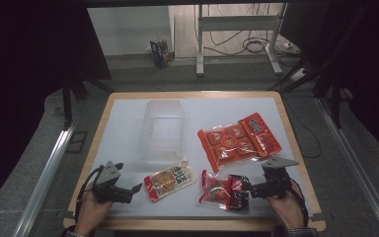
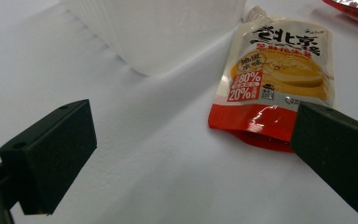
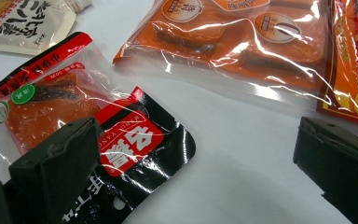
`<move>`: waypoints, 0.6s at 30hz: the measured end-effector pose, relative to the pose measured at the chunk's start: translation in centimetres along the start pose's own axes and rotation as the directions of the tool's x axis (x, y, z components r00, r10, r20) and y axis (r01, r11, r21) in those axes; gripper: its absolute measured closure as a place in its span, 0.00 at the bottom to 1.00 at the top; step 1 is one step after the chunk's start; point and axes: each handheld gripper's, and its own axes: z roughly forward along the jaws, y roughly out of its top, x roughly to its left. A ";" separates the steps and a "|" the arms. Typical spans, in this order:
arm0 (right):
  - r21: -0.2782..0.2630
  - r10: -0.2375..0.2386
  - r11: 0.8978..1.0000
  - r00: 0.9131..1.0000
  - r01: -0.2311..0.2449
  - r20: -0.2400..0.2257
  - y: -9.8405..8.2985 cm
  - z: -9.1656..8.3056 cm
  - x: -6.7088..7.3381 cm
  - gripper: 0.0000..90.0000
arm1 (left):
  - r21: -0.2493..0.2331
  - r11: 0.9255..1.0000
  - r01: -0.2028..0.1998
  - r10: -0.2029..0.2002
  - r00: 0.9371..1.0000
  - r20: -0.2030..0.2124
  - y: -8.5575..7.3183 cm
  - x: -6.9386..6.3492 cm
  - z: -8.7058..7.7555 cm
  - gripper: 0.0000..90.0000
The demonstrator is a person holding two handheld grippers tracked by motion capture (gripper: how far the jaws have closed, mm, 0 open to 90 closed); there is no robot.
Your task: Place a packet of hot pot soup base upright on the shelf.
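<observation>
A white and orange sauce pouch (image 1: 170, 181) (image 2: 277, 79) lies flat near the table's front. My left gripper (image 1: 132, 192) (image 2: 191, 154) rests to its left, open, jaws wide apart with bare table between them. To the pouch's right lies a red and black snack packet (image 1: 224, 191) (image 3: 74, 116). My right gripper (image 1: 250, 189) (image 3: 200, 168) is open at that packet's right edge, one jaw over its black corner, nothing gripped. A large orange multi-pack (image 1: 238, 140) (image 3: 242, 42) lies farther back on the right.
A clear plastic container (image 1: 163, 129) (image 2: 168, 28) stands at the middle of the white table (image 1: 123, 128), just behind the pouch. The table has a wooden rim. A metal stand and cables are on the floor beyond.
</observation>
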 end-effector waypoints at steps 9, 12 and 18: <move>-0.021 0.001 1.000 1.000 0.000 0.031 -0.1 -0.1 -0.2 0.00 | 0.058 0.997 -0.058 0.059 0.998 -0.020 0.0 -0.6 0.6 0.00; -0.013 0.001 1.000 1.000 -0.001 0.021 -0.1 0.1 -0.2 0.00 | 0.055 0.997 -0.056 0.058 0.998 -0.023 0.0 -0.6 0.6 0.00; -0.009 -0.006 1.000 1.000 0.006 0.021 0.0 0.2 0.1 0.00 | 0.051 0.997 -0.051 0.053 0.998 -0.029 0.0 -0.5 0.4 0.00</move>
